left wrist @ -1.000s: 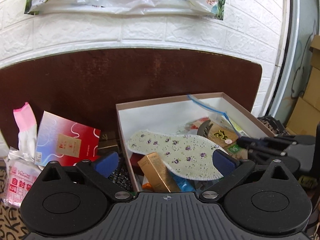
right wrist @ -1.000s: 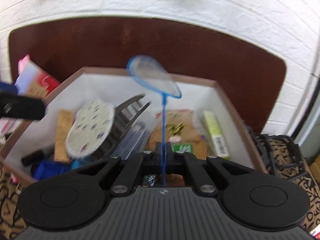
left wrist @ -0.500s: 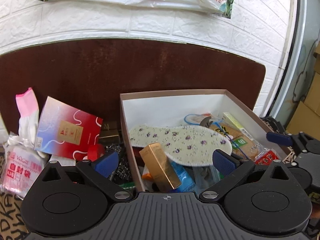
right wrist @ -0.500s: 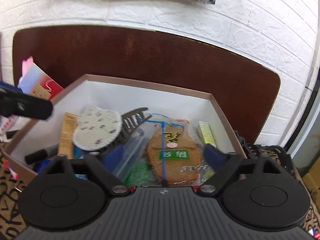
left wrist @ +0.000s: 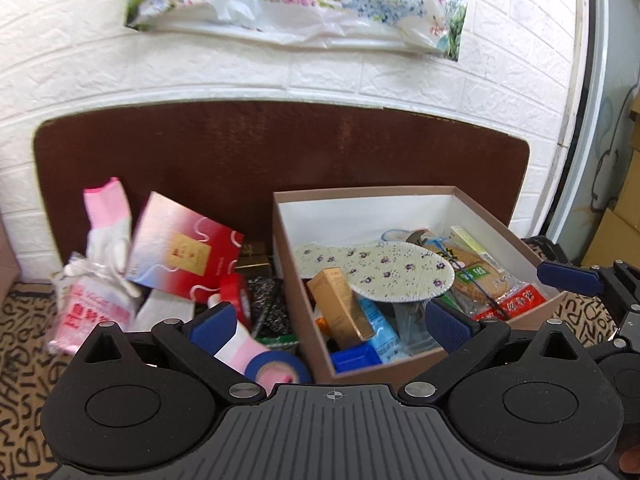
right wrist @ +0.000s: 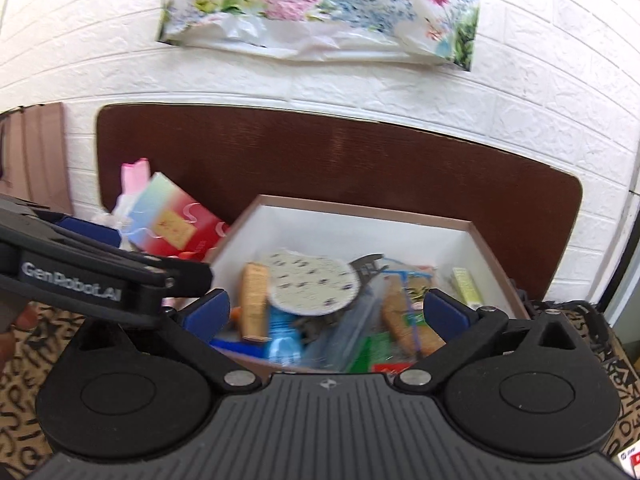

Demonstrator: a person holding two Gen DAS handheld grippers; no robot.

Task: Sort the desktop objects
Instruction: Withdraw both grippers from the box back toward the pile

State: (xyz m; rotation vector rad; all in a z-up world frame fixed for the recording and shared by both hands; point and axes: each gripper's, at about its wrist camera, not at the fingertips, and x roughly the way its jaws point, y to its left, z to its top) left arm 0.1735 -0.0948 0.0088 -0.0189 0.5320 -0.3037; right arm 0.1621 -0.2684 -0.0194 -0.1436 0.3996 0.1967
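Observation:
A brown box (left wrist: 500, 230) with white inner walls holds a flowered insole (left wrist: 380, 272), a gold carton (left wrist: 340, 304), a snack packet (left wrist: 476, 276) and a thin blue net (left wrist: 468, 272). My left gripper (left wrist: 330, 322) is open and empty, in front of the box's near left corner. My right gripper (right wrist: 326, 312) is open and empty, in front of the box (right wrist: 486, 246), above its near rim. The insole (right wrist: 308, 282) and the net (right wrist: 408, 292) lie inside. Left of the box lie a red card box (left wrist: 182, 254), a pink-white glove (left wrist: 108, 216), red tape (left wrist: 234, 294) and blue tape (left wrist: 276, 368).
A dark brown board (left wrist: 280, 152) leans on the white brick wall behind. A bag of zip bags (left wrist: 90, 304) lies at the far left. The patterned cloth (left wrist: 24, 320) covers the table. The left gripper's body (right wrist: 80, 276) crosses the right wrist view at left.
The right gripper let go of the blue net, which now lies in the box, and opened. Both grippers drew back from the box; more of the loose items at left came into view.

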